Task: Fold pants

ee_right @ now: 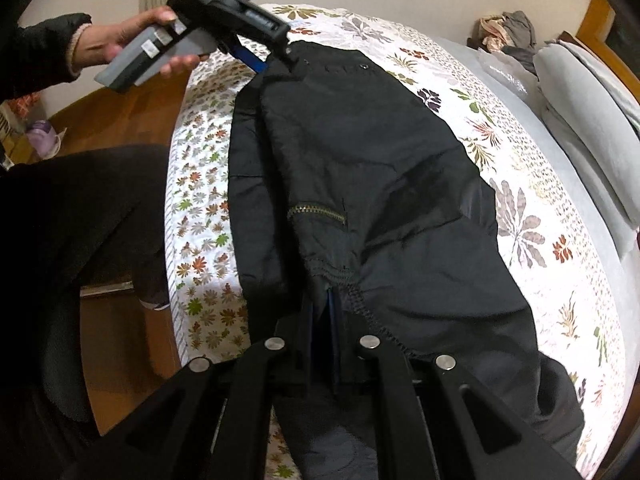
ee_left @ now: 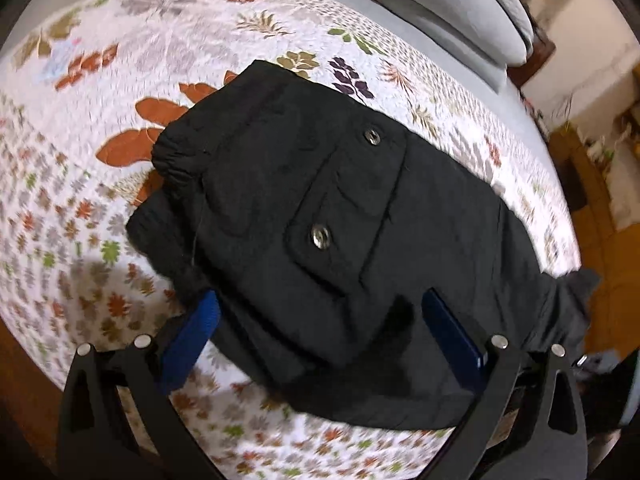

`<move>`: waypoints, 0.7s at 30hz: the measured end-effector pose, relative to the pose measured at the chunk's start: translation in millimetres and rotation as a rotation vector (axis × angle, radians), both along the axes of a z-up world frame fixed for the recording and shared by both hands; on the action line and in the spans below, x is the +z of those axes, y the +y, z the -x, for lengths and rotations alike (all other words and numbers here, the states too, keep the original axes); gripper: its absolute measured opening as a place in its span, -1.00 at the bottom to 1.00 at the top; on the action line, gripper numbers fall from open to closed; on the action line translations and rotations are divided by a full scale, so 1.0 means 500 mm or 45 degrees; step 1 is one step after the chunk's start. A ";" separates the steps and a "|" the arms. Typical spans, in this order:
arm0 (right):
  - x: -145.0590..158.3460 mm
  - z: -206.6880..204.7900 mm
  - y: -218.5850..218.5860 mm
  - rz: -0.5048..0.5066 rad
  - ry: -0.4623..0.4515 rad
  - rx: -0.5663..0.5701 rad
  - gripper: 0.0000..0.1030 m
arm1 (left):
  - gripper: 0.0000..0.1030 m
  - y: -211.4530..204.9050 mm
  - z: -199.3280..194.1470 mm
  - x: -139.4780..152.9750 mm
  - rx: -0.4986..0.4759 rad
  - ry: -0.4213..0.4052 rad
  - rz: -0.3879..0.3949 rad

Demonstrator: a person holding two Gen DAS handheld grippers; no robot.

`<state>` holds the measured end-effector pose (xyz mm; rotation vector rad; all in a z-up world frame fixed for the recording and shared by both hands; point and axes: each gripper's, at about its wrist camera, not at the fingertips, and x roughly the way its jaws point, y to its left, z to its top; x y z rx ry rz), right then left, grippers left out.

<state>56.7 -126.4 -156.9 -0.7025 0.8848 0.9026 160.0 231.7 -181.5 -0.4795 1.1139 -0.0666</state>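
The left gripper (ee_left: pixel 320 332), black-framed with blue pads, has its jaws spread wide, one to each side of the near end of the black padded nylon pants (ee_left: pixel 320 208) and clamping nothing. If it lets the cloth lie as it is, the stacked layers at this end could slide apart, since the shell looks slick. The pants lie along the near edge of the bed, on the white quilted bedspread with a printed leaf and flower pattern (ee_left: pixel 132 64), partly folded: an elastic cuff rests on top toward the left, beside a flap pocket with two metal snaps.

In the right wrist view the right gripper (ee_right: pixel 332 312) has its jaws drawn together on a stitched seam of the pants, pinching the fabric between the blue pads. A thin bite on a seam may slip once the cloth is lifted, and the far end hangs just over the bed's edge, so a pull could drag the whole bundle floorward. A brass-coloured zipper shows mid-garment; how many layers lie beneath is hard to tell.
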 end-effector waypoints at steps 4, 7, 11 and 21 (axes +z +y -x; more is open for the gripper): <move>-0.008 0.000 -0.004 -0.016 0.008 -0.022 -0.85 | 0.93 0.012 -0.006 -0.001 0.033 -0.007 0.078; -0.025 0.001 -0.004 -0.021 0.017 -0.049 -0.82 | 0.92 0.004 -0.010 -0.006 0.035 0.007 0.048; -0.044 -0.004 -0.017 -0.098 0.094 -0.122 -0.60 | 0.93 -0.025 -0.010 -0.011 0.015 0.001 -0.080; 0.131 -0.023 -0.290 -0.485 0.121 -0.628 0.05 | 0.92 -0.021 0.035 0.034 0.097 -0.146 -0.170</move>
